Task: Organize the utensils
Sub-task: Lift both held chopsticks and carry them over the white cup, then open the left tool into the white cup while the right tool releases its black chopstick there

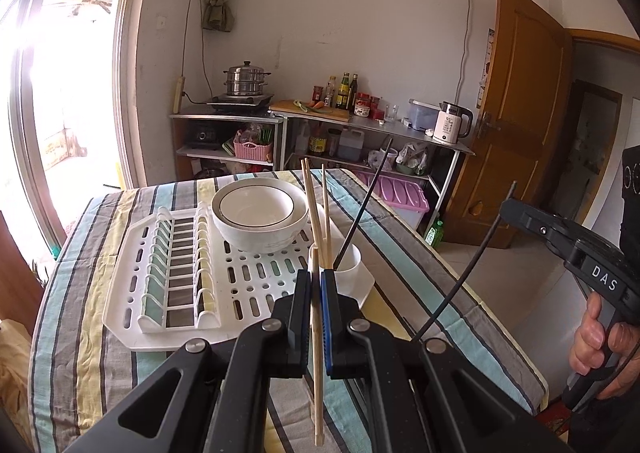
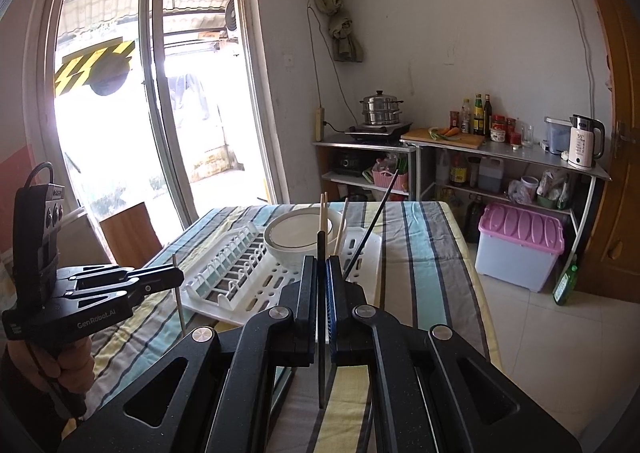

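Observation:
My left gripper (image 1: pixel 315 273) is shut on a pale wooden chopstick (image 1: pixel 318 373) that stands nearly upright between the pads, above the striped table. Just beyond it a white holder cup (image 1: pixel 352 269) on the white drying rack (image 1: pixel 132 293) holds two wooden chopsticks (image 1: pixel 308 193) and a black one (image 1: pixel 360 213). My right gripper (image 2: pixel 321 259) is shut on a black chopstick (image 2: pixel 321 373), also upright. Each gripper shows in the other's view: the right gripper (image 1: pixel 508 209) off the table's right edge, the left gripper (image 2: pixel 178 277) over the table's left part. Two stacked white bowls (image 1: pixel 256 213) sit on the rack.
The table (image 1: pixel 400 213) wears a striped cloth; its right edge drops to a tiled floor. Behind stand metal shelves (image 2: pixel 500 149) with a steamer pot, bottles and a kettle (image 2: pixel 584 145), a purple-lidded bin (image 2: pixel 520 241), a green bottle on the floor and a wooden door.

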